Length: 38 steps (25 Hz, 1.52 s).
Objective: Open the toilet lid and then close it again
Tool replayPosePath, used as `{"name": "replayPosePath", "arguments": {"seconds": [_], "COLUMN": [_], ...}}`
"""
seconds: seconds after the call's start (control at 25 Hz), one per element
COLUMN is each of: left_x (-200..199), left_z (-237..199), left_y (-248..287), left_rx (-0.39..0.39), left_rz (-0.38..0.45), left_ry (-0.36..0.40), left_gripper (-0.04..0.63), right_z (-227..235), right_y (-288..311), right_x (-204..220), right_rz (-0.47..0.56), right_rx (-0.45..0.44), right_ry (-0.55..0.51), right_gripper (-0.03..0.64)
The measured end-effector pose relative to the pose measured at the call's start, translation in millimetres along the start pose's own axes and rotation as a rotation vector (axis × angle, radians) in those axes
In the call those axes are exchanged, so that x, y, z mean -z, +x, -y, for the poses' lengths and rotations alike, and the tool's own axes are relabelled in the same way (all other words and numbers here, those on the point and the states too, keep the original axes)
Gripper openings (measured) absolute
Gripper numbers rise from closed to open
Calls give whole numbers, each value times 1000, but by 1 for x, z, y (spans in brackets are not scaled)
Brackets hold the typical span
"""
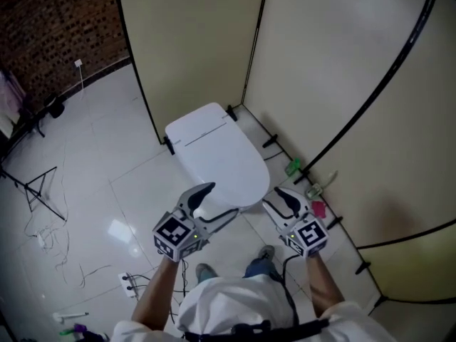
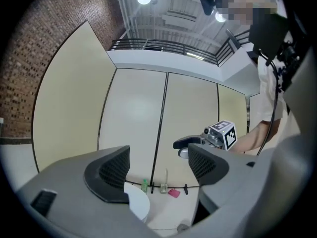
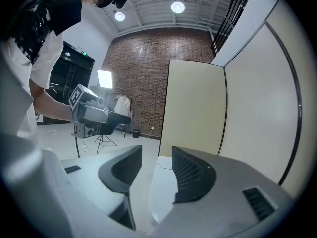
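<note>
I stand right in front of the toilet (image 1: pixel 198 128), which sits on the white tiled floor (image 1: pixel 107 162) in the corner made by the cream screens (image 1: pixel 206 41). Its lid (image 1: pixel 224 164) is down, flat over the bowl, with the rounded front end towards me.

My left tongs (image 1: pixel 214 204) hover at the front left of that rounded end, just beside the lid's edge. The jaws stand wide apart and nothing sits between them. Through the gap in the left gripper view I see only the screens, with a sliver of the white toilet edge low beside one jaw. Whether a jaw tip touches the lid I cannot tell.

My right tongs (image 1: pixel 280 199) are at the front right of the toilet, near the rim. Their jaws are a narrow way apart and clamped on nothing. Past the gap lies the white top of the lid, running away towards the screens.

On the floor to the right of the toilet, along the foot of the screen, lie a green bottle (image 1: pixel 293 166) and a pink thing (image 1: pixel 318 209). Off to my left are a power strip (image 1: pixel 128 282), loose cables (image 1: pixel 64 251) and a black stand (image 1: pixel 39 187), with a brick wall (image 1: pixel 50 20) beyond.
</note>
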<state>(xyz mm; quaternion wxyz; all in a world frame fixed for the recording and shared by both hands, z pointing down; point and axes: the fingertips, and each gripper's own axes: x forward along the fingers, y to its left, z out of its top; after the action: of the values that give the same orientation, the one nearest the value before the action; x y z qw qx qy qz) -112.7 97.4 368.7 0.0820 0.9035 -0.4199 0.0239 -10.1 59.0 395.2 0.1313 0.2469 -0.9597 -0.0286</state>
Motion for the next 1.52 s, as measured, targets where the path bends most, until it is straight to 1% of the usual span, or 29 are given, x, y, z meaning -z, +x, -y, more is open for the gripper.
{"name": "replayPosePath", "arguments": {"seconds": [0.08, 0.2, 0.32, 0.4, 0.48, 0.56, 0.64, 0.68, 0.8, 0.96, 1.08, 1.2, 1.24, 1.32, 1.4, 1.44, 1.52], "left_x": [0, 4, 8, 8, 8, 7, 9, 11, 27, 61, 85, 111, 123, 148, 177, 193, 224], "left_z": [-4, -9, -11, -13, -16, -10, 1, 4, 2, 6, 5, 2, 2, 5, 9, 11, 14], "left_y": [8, 29, 62, 89, 114, 135, 153, 161, 176, 183, 178, 168, 166, 164, 163, 163, 164], "left_rx": [-30, -98, -171, -244, -349, -448, -513, -537, -590, -647, -698, -753, -764, -775, -781, -784, -790], "left_rz": [-10, -21, 6, 41, 67, 76, 77, 77, 65, 37, 20, 35, 33, 24, 16, 13, 15], "left_ry": [-8, -36, -61, -80, -113, -167, -210, -218, -204, -200, -210, -203, -199, -189, -179, -180, -191], "left_gripper": [368, 368, 368, 368, 368, 368, 368, 368, 368, 368, 368, 367, 367, 368, 368, 368, 368], "right_z": [15, 41, 74, 101, 133, 162, 184, 194, 212, 210, 197, 177, 170, 153, 137, 129, 114], "right_y": [7, 18, 23, 19, 14, 4, -7, -9, -4, 0, 9, 22, 28, 41, 54, 61, 75], "right_x": [-1, 5, 25, 41, 51, 57, 65, 71, 98, 151, 195, 252, 272, 313, 350, 368, 400], "right_rz": [7, 9, -11, -37, -63, -90, -118, -126, -132, -141, -141, -143, -141, -126, -107, -99, -75], "right_rx": [-34, -121, -227, -300, -379, -462, -530, -553, -598, -654, -697, -746, -757, -762, -759, -757, -751], "right_ry": [-10, -50, -127, -186, -234, -308, -393, -439, -583, -739, -831, -928, -962, -1027, -1088, -1119, -1180], "right_gripper": [176, 176, 176, 176, 176, 176, 176, 176, 176, 183, 246, 281, 280, 307, 309, 328, 342]}}
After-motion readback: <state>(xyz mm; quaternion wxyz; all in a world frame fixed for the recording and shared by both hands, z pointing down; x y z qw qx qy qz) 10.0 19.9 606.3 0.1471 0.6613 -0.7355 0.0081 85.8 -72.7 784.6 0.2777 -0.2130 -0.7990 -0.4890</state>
